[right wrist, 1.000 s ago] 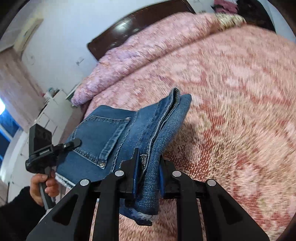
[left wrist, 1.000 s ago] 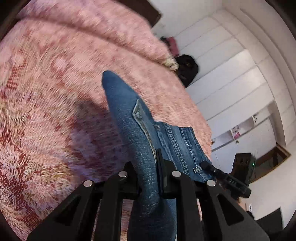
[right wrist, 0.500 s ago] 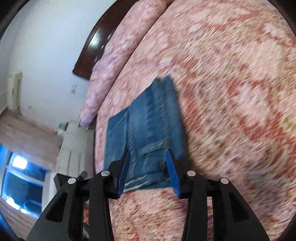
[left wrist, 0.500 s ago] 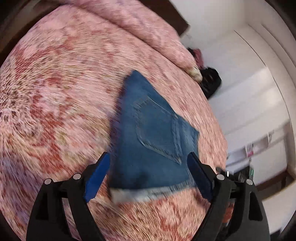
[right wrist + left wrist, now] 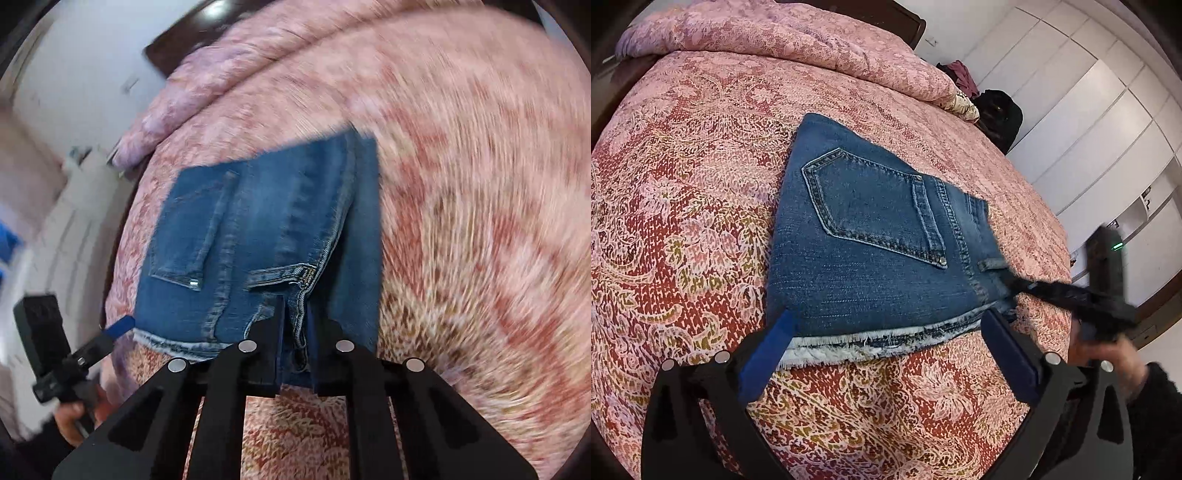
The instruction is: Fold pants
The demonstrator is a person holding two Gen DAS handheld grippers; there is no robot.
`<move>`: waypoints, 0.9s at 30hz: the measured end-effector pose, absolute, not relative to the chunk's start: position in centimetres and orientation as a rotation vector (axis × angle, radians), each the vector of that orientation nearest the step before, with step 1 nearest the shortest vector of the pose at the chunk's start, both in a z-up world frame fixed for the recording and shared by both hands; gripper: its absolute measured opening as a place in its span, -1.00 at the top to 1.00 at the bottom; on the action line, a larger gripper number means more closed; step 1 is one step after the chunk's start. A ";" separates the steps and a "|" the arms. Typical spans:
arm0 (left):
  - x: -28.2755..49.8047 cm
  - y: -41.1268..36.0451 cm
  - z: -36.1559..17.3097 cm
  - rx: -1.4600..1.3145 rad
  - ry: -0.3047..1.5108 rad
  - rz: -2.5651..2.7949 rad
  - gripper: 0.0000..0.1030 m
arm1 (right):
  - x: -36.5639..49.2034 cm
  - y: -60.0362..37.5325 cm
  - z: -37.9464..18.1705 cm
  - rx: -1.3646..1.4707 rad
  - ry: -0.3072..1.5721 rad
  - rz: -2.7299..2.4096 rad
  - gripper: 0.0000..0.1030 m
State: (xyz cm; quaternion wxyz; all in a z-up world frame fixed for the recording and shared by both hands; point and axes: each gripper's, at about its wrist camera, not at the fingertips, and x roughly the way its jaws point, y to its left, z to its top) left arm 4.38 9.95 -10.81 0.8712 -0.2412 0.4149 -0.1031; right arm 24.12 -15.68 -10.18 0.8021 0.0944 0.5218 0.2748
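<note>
Pants (image 5: pixel 871 258): folded into a thick blue denim packet, lying flat on the bedspread (image 5: pixel 683 184) in the near half of the bed, frayed hems (image 5: pixel 868 341) toward the near edge, back pocket (image 5: pixel 871 206) on top. Well apart from the rolled quilt (image 5: pixel 775 40) along the far edge.

Left gripper (image 5: pixel 888 315): spread wide, one blue pad at each end of the hem edge, holding nothing. Right gripper (image 5: pixel 295 310): pressed together on a ridge of denim at the near edge of the packet, beside the fly seam.

Likely handling: soft yet heavy for cloth, stiff at seams and waistband, layers apt to slide apart if lifted by one thickness only. Best taken at the stacked near corners, all layers pinched at once. Not fragile, not slippery.

No containers in sight; only the pocket, flat, contents impossible to tell.
</note>
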 end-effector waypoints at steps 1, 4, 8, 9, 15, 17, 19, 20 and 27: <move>4.4 10.0 -10.8 -0.507 0.866 -0.217 -0.96 | 23.9 -15.3 -9.2 0.162 1.091 0.596 0.83; 4.6 10.1 -10.9 -0.532 0.865 -0.225 -0.96 | 24.2 -14.6 -9.6 0.069 1.104 0.578 0.83; 4.6 9.7 -11.0 -0.515 0.879 -0.234 -0.96 | 24.5 -15.4 -14.2 0.099 1.144 0.546 0.82; 4.6 9.6 -10.9 -0.502 0.882 -0.228 -0.96 | 24.7 -16.1 -14.5 0.171 1.153 0.540 0.82; 4.7 9.2 -11.1 -0.464 0.900 -0.208 -0.96 | 24.4 -19.6 -14.7 0.481 1.187 0.487 0.58; 4.7 9.1 -11.0 -0.458 0.901 -0.205 -0.96 | 23.8 -20.3 -14.3 0.538 1.193 0.459 0.54; 4.8 9.2 -11.1 -0.455 0.904 -0.204 -0.96 | 23.4 -20.5 -13.9 0.552 1.205 0.443 0.15; 4.7 9.2 -11.1 -0.451 0.904 -0.203 -0.96 | 22.7 -20.7 -13.7 0.546 1.220 0.425 -0.06; 4.6 8.3 -10.8 -0.410 0.931 -0.159 -0.96 | 18.8 -19.2 -11.9 0.418 1.245 0.415 -0.45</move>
